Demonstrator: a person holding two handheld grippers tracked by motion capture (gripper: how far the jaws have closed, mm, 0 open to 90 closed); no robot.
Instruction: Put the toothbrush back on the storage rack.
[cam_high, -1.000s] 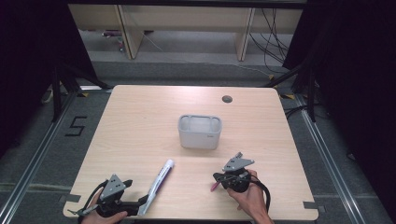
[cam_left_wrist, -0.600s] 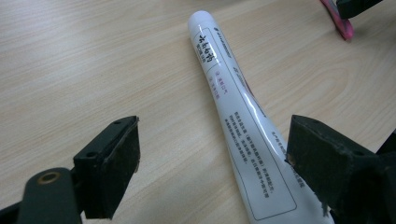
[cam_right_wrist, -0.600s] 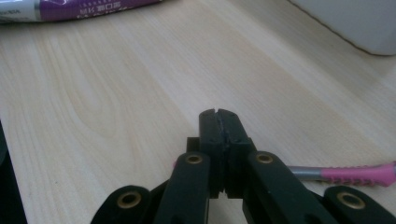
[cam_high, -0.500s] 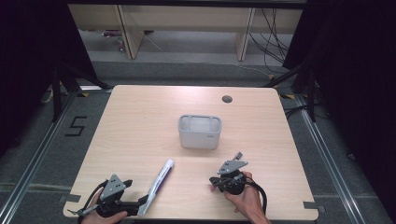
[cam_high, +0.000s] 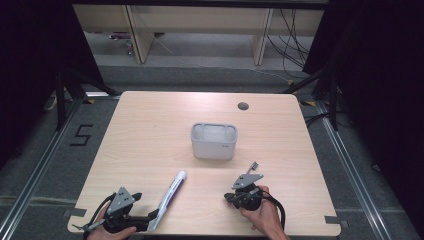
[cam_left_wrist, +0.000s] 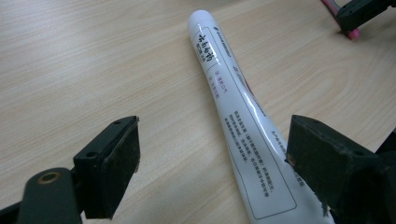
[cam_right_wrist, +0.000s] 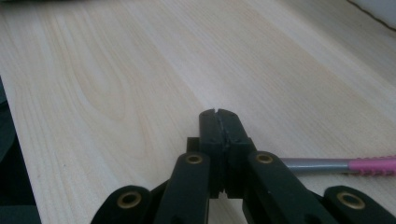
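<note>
The right gripper (cam_right_wrist: 218, 114) is clenched on a toothbrush (cam_right_wrist: 341, 165); the left gripper (cam_left_wrist: 212, 158) is released, its fingers straddling the tube (cam_left_wrist: 243, 126), whose print the left gripper view shows

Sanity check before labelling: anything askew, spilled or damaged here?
Nothing spilled or broken. The white plastic tube lies flat and diagonal on the light wooden table, between the open left gripper jaws. The grey-and-pink toothbrush sticks out sideways from the shut right gripper. The grey rectangular holder stands upright.
</note>
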